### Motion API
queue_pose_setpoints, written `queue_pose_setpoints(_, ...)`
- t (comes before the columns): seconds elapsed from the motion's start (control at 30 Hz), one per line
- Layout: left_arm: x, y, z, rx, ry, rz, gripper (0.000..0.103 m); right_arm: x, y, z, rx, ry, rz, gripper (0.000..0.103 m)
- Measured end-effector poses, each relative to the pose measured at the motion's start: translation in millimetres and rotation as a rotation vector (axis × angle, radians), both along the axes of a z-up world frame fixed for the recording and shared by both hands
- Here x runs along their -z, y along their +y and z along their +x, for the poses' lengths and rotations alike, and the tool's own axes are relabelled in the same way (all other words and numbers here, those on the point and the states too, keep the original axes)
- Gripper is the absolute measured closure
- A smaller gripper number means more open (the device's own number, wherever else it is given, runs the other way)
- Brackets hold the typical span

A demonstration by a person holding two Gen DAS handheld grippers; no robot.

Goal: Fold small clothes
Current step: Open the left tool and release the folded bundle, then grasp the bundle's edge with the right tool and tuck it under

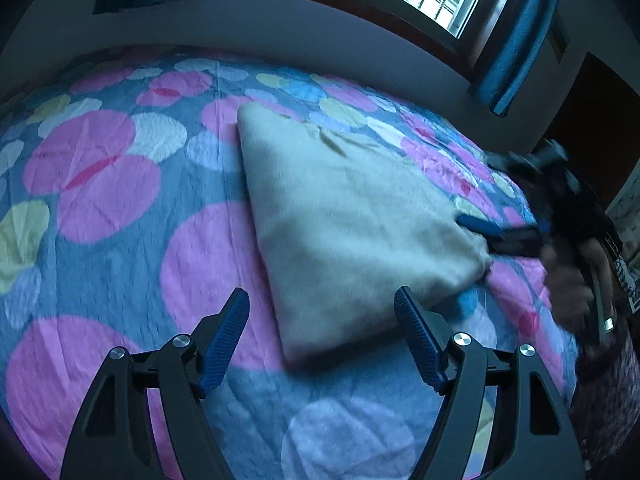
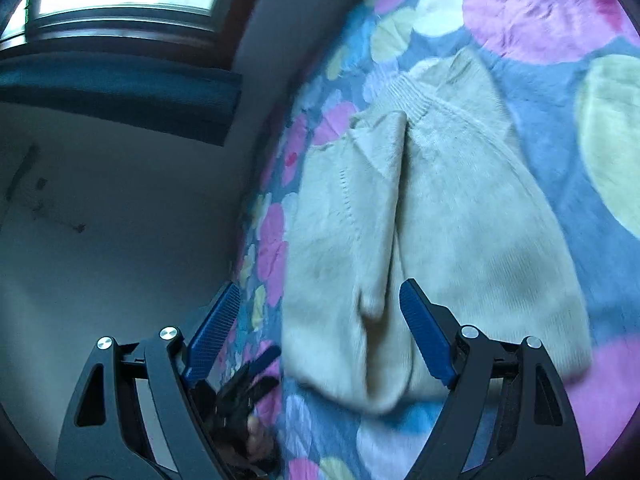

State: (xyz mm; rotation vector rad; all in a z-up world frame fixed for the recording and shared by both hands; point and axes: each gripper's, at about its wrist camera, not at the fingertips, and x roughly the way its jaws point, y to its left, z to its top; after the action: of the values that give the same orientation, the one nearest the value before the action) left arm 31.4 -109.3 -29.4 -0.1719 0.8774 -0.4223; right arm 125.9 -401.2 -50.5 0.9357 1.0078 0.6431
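Both grippers hover with fingers apart, gripping nothing. Left gripper [image 1: 322, 306] sits at six o'clock of the folded cream sweater [image 1: 344, 216] on the bed [image 1: 100, 208]; right gripper [image 1: 476, 228], blurred, seemingly touches its three o'clock corner.

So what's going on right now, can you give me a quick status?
Left gripper open, nothing in it. Right gripper open at the edge of the cream sweater. Sweater folded on the spotted bedspread. Nothing in the way.

Spotted bedspread [image 1: 120, 240], cream garment [image 1: 340, 220] lying flat
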Motion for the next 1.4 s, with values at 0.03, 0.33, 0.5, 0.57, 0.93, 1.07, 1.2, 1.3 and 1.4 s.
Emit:
queue_pose_setpoints(0.03, 3, 1, -2, 0.003, 0.004, -0.002, 0.029, 3, 3, 8, -0.003, 0.017, -0.012, 0.021)
queue_pose_setpoints(0.33, 19, 7, -1, 0.002, 0.057, -0.021, 0.029, 20, 23, 52, -0.048, 0.088, -0.028, 0.021)
queue_pose_setpoints(0.5, 23, 6, 2, 0.001, 0.066, -0.038, 0.027, 22, 30, 73, -0.046, 0.101, -0.01, 0.021)
queue_pose_setpoints(0.57, 24, 6, 3, -0.003, 0.07, -0.05, 0.027, 23, 33, 83, -0.043, 0.1, -0.002, 0.021)
queue_pose_setpoints(0.93, 24, 7, 4, 0.002, 0.073, -0.069, 0.025, 31, 52, 124, -0.077, 0.108, 0.029, 0.033)
queue_pose_setpoints(1.07, 24, 3, 1, 0.029, 0.071, -0.058, 0.023, 35, 66, 132, -0.105, 0.101, -0.098, 0.065)
queue_pose_setpoints(1.2, 22, -3, -2, 0.053, 0.066, -0.033, 0.023, 36, 67, 136, -0.099, 0.095, -0.121, 0.093)
queue_pose_setpoints(1.3, 22, -7, -2, 0.066, 0.066, -0.015, 0.023, 22, 66, 136, -0.096, 0.041, -0.155, 0.094)
queue_pose_setpoints(1.4, 22, -14, -2, 0.094, 0.064, -0.006, 0.023, 1, 63, 136, -0.084, -0.015, -0.173, 0.095)
